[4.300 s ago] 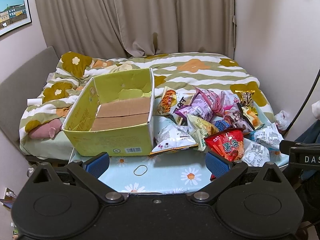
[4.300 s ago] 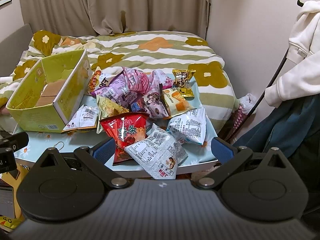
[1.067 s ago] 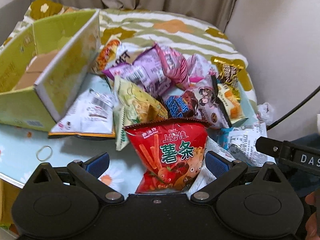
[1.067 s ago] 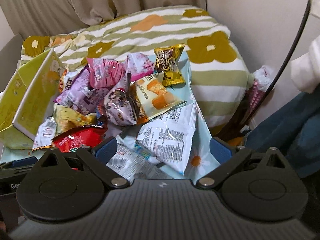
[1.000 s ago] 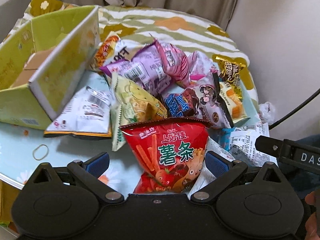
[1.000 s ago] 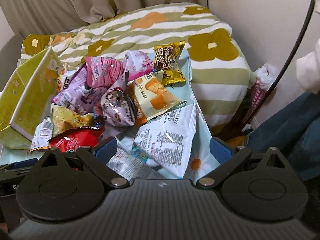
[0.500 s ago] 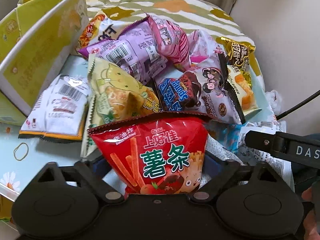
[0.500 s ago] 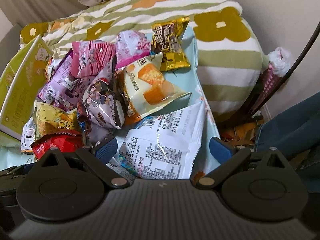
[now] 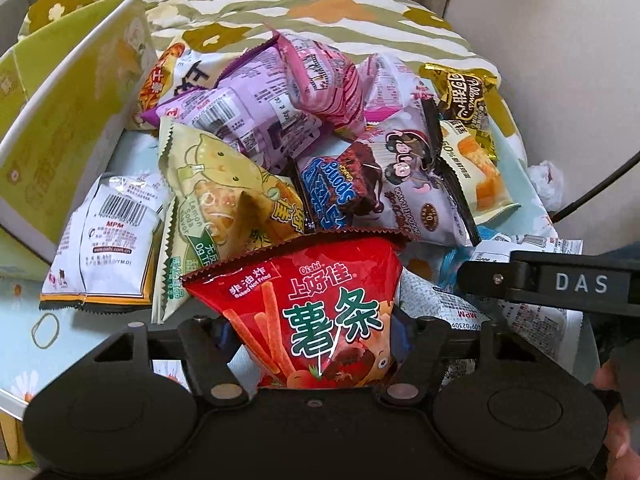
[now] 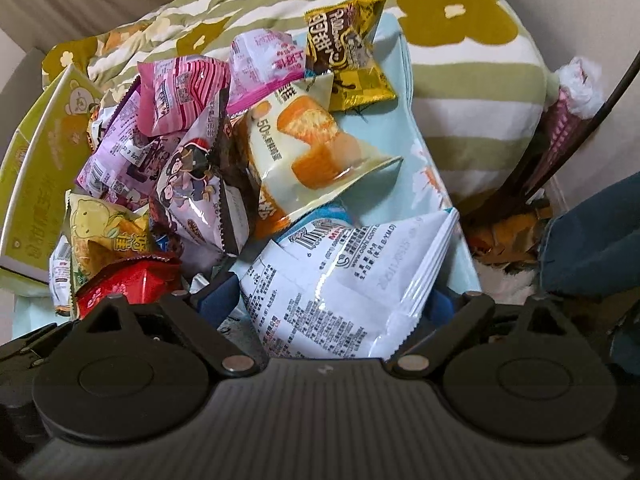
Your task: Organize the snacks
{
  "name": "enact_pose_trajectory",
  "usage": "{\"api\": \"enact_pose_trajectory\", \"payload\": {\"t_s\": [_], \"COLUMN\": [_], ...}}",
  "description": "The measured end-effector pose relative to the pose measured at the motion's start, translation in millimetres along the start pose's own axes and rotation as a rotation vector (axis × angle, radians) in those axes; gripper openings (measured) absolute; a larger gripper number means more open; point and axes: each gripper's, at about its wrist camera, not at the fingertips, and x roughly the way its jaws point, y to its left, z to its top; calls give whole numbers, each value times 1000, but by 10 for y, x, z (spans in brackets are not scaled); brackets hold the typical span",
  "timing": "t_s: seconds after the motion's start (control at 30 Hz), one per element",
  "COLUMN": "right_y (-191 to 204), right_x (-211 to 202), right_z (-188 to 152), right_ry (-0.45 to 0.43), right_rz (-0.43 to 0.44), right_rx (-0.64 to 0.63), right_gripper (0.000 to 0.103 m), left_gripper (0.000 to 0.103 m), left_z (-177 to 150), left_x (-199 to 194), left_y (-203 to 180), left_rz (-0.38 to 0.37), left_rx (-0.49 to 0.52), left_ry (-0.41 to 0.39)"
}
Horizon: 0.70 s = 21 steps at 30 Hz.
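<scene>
A pile of snack bags lies on a table with a light-blue daisy cloth (image 9: 32,308). At its near edge stands a red potato-stick bag (image 9: 320,292). My left gripper (image 9: 312,328) is closing on it, and its blue pads pinch the bag's lower part into a funnel. A white bag with printed text (image 10: 340,280) lies between the blue pads of my right gripper (image 10: 328,304), which stand wide and do not press it. The red bag (image 10: 128,280) shows at the left of the right wrist view. A yellow-green cardboard box (image 9: 68,112) stands left of the pile.
Other bags crowd the pile: a lemon one (image 9: 224,196), purple (image 9: 248,116), pink (image 9: 320,76), gold (image 10: 348,60), and a cake bag (image 10: 312,152). A rubber band (image 9: 46,332) lies on the cloth. Behind is a flowered duvet (image 9: 360,12). A jeans leg (image 10: 592,240) is at right.
Both grippers came down and closer to the pile. The left jaws narrowed from wide open onto the red bag. The right fingers now straddle the white bag.
</scene>
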Motion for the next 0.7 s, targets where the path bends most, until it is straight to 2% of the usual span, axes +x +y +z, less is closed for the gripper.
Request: {"api": "enact_pose_trajectory", "payload": {"t_s": [0.13, 0.33, 0.37, 0.7], "right_y": [21, -23, -39, -92], "right_x": [-10, -66, -82, -341], "right_z": [11, 19, 18, 26], "right_ry": [-8, -24, -30, -99], "right_rz": [1, -14, -17, -27], "right_rx": [-10, 3, 10, 32], "right_gripper": [101, 81, 74, 70], "left_gripper": [69, 68, 68, 68], "left_z": [4, 7, 4, 51], "left_x": [-20, -108, -135, -384], "left_y": [-13, -25, -24, -48], "left_rz": [-1, 9, 13, 18], "left_rx": [19, 42, 47, 76], "left_ry": [-12, -44, -50, -124]}}
